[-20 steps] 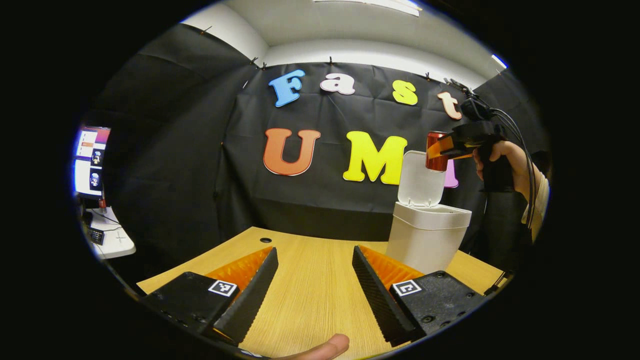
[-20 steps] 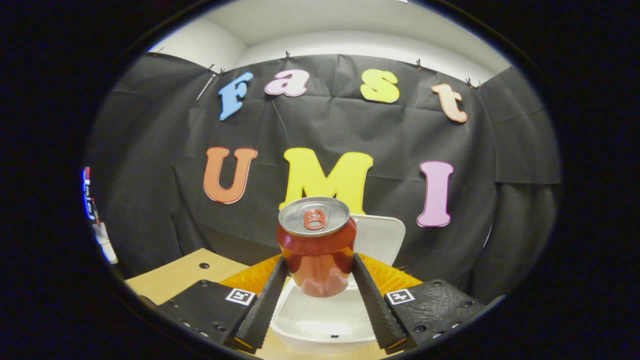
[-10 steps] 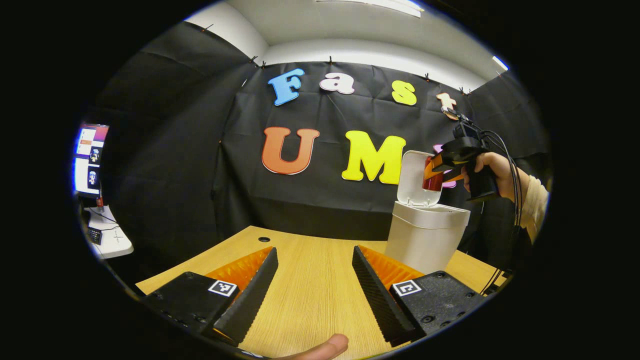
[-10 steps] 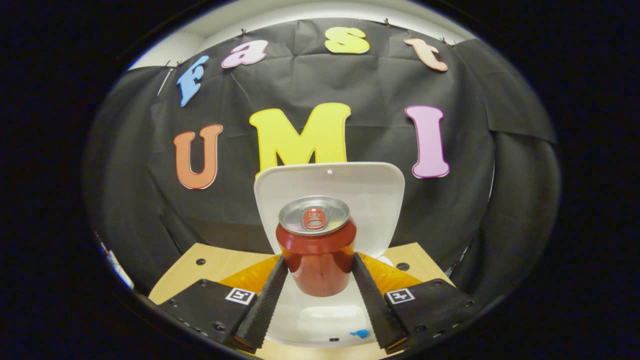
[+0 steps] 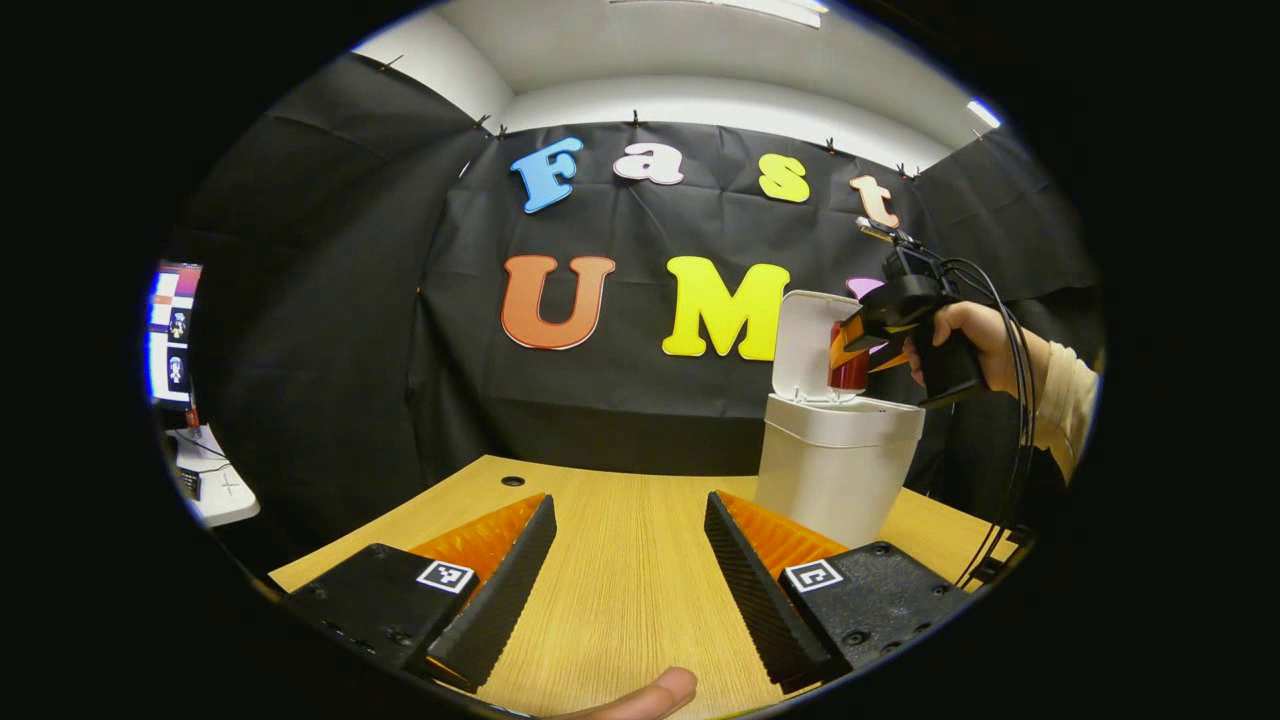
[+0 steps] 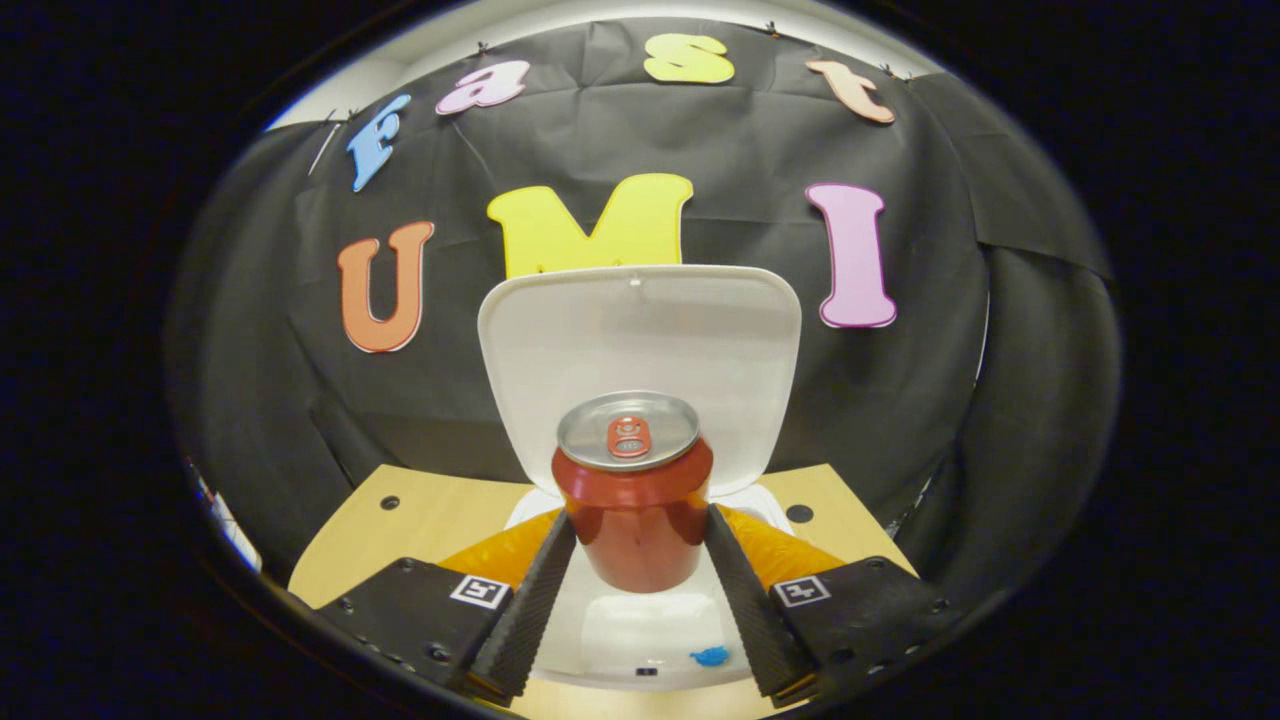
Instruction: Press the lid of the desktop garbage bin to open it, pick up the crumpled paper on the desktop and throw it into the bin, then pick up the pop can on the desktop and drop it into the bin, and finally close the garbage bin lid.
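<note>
A red pop can (image 6: 632, 500) with a silver top is clamped upright between both fingers of my right gripper (image 6: 636, 560). Under it lies the mouth of the white bin (image 6: 640, 640), whose lid (image 6: 640, 350) stands raised behind the can. In the left gripper view the white bin (image 5: 835, 470) stands on the wooden table at the right, lid (image 5: 805, 340) up, and the right gripper (image 5: 865, 345), held by a hand (image 5: 975, 335), keeps the can (image 5: 850, 370) just over the bin's rim. My left gripper (image 5: 630, 570) hovers open low over the table, nothing between its fingers.
The wooden table (image 5: 620, 560) stretches in front of the left gripper, with a small hole (image 5: 513, 481) near its far edge. A monitor (image 5: 172, 330) and a white side stand (image 5: 215, 490) sit at the far left. A fingertip (image 5: 645, 695) shows at the bottom edge.
The right gripper has carried the can down and forward from above the lid to just over the bin's mouth. The left gripper has barely shifted and stays open.
</note>
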